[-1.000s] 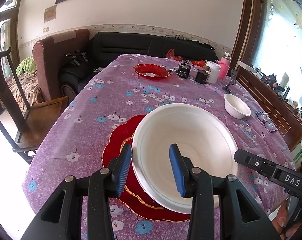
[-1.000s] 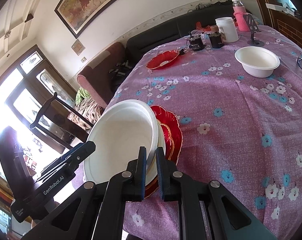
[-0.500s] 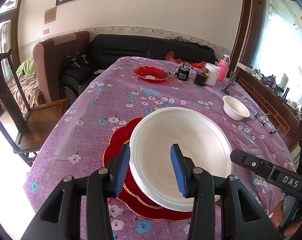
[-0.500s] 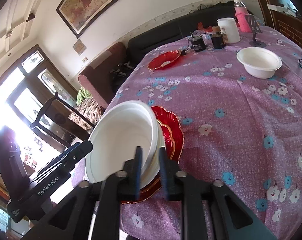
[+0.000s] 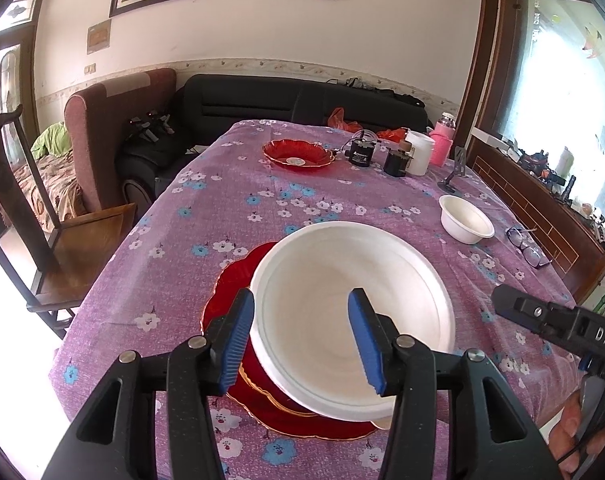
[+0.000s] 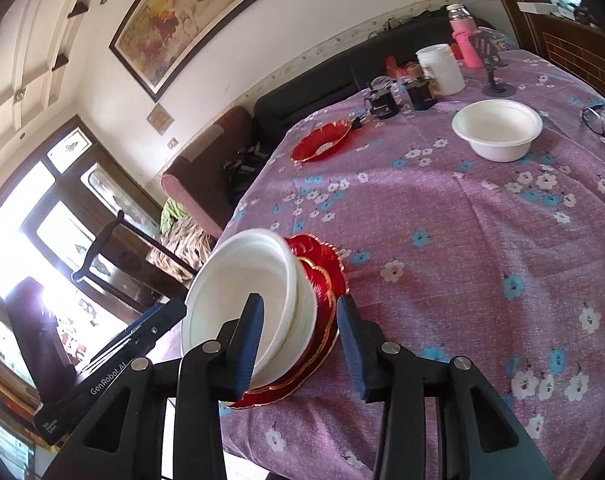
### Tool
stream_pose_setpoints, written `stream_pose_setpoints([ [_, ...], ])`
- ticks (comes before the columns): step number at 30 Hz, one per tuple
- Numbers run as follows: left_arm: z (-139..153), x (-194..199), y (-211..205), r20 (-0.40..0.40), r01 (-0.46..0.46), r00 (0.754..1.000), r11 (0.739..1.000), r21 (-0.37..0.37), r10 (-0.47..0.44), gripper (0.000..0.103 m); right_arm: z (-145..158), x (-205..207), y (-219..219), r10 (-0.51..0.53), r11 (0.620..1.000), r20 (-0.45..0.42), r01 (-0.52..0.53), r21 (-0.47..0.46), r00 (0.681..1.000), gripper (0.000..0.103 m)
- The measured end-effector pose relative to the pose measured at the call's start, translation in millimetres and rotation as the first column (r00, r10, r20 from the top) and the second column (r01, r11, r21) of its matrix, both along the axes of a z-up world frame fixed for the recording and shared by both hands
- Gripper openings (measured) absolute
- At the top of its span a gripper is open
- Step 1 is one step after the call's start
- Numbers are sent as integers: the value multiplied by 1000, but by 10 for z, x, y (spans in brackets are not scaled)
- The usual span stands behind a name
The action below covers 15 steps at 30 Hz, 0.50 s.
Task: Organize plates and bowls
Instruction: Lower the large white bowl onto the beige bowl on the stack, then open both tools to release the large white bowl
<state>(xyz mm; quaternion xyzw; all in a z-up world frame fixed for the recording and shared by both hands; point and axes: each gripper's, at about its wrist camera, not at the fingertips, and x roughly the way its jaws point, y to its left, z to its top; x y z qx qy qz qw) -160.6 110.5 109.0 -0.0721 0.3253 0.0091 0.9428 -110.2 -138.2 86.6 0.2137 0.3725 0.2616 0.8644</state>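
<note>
A large white bowl [image 5: 354,320] rests on a stack of red plates [image 5: 230,300] at the near edge of the table; it also shows in the right wrist view [image 6: 246,304] on the red plates [image 6: 322,280]. My left gripper [image 5: 302,338] is open, its fingers either side of the bowl's near left rim. My right gripper [image 6: 302,340] is open around the bowl's near edge and holds nothing. A small white bowl [image 5: 466,224] sits at the right, also in the right wrist view [image 6: 498,128]. A red plate [image 5: 298,154] lies at the far end, also in the right wrist view [image 6: 322,140].
A purple flowered cloth [image 5: 206,216] covers the table. Black jars [image 5: 360,154], a white cup [image 5: 418,152], a pink bottle [image 5: 442,146] and a phone stand [image 5: 454,172] stand at the far right. Glasses [image 5: 526,244] lie at the right edge. A wooden chair [image 5: 42,240] stands left.
My right gripper was shut on the white bowl's rim; it has opened and let go. The bowl now rests on the red plates. My left gripper has drawn back a little, still open.
</note>
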Motion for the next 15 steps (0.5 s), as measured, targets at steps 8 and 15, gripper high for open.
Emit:
stream_pose_setpoints([
  [8,84,-42,-219,13,41,999,999,22,-41,50,29,-8,-378,-65,997,-3,65,40,998,41],
  [15,201,-63,-720,29,137,990,988,71,-139,56,-13,4,-802,-135,988,-14,136,71,991,41],
])
